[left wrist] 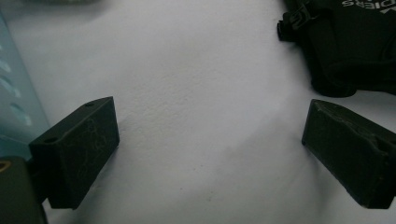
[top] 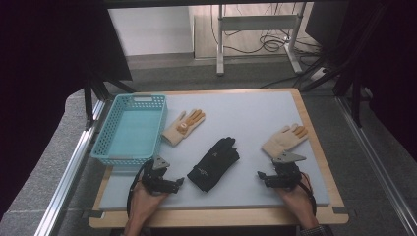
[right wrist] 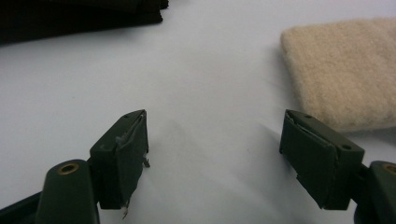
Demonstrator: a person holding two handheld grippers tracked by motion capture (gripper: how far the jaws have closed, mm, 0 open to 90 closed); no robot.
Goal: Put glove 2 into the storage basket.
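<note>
Gloves lie across the grey tabletop (top: pixel 255 113): a black glove (top: pixel 214 163) at the centre, a cream glove (top: pixel 284 140) at about 3 o'clock from it, another cream glove (top: pixel 183 127) at 11 o'clock beside the turquoise basket (top: pixel 129 129). The right gripper (top: pixel 260 176) rests just at 6 o'clock of the nearer cream glove, jaws spread wide with nothing between them. The left gripper (top: pixel 179 183), also spread and empty, sits at 8 o'clock of the black glove.

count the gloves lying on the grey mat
3. A cream knitted glove lies beside the turquoise plastic basket, a black fabric glove at mid-mat, another cream knitted glove towards the right edge. None seems hidden.
</note>
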